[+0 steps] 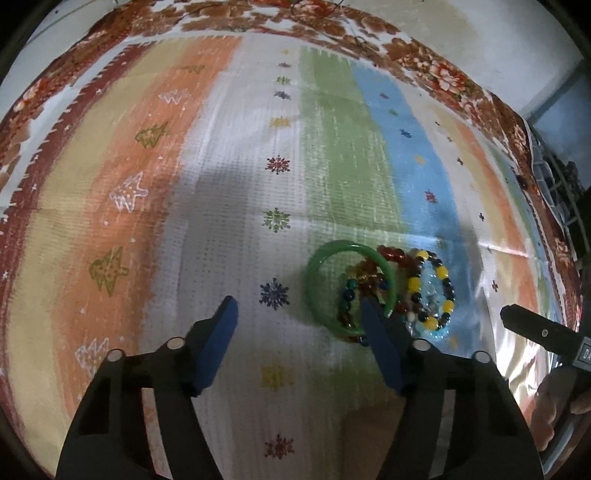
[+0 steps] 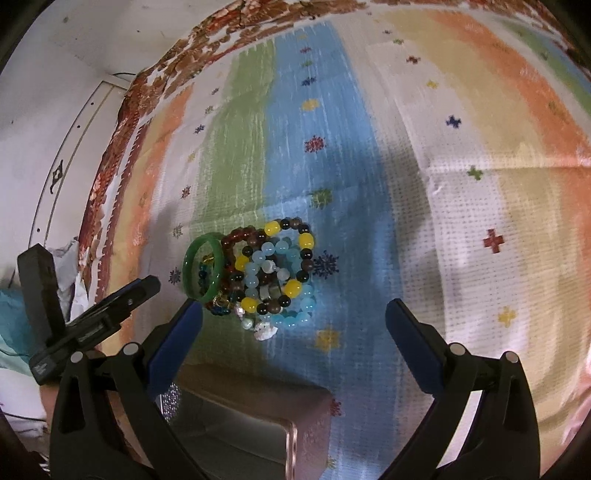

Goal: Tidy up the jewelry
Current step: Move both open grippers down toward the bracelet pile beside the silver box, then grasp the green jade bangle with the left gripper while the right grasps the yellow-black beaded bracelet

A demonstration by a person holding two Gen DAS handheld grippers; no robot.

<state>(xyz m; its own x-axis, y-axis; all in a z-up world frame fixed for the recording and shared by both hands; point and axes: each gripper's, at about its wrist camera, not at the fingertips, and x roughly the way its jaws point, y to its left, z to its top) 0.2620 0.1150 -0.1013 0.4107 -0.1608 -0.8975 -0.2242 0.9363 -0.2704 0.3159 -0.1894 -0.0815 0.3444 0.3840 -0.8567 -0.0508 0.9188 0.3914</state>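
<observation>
A pile of jewelry lies on a striped cloth. It holds a green bangle (image 1: 325, 258) (image 2: 192, 258), a yellow-and-black bead bracelet (image 1: 443, 273) (image 2: 306, 240), a light blue bead bracelet (image 2: 255, 273), dark red beads (image 1: 391, 253) (image 2: 240, 234) and several smaller bead pieces. My left gripper (image 1: 299, 306) is open and empty; its right finger (image 1: 380, 343) overlaps the near edge of the bangle in view. My right gripper (image 2: 293, 310) is open and empty, just short of the pile, which lies between its fingers.
A pinkish-brown box (image 2: 258, 424) with a glittery strip sits below the right gripper. The striped cloth (image 1: 221, 184) with snowflake and tree prints covers the surface, with a floral border (image 1: 258, 14) at the back. The other gripper's body (image 1: 535, 332) (image 2: 92, 325) shows in each view.
</observation>
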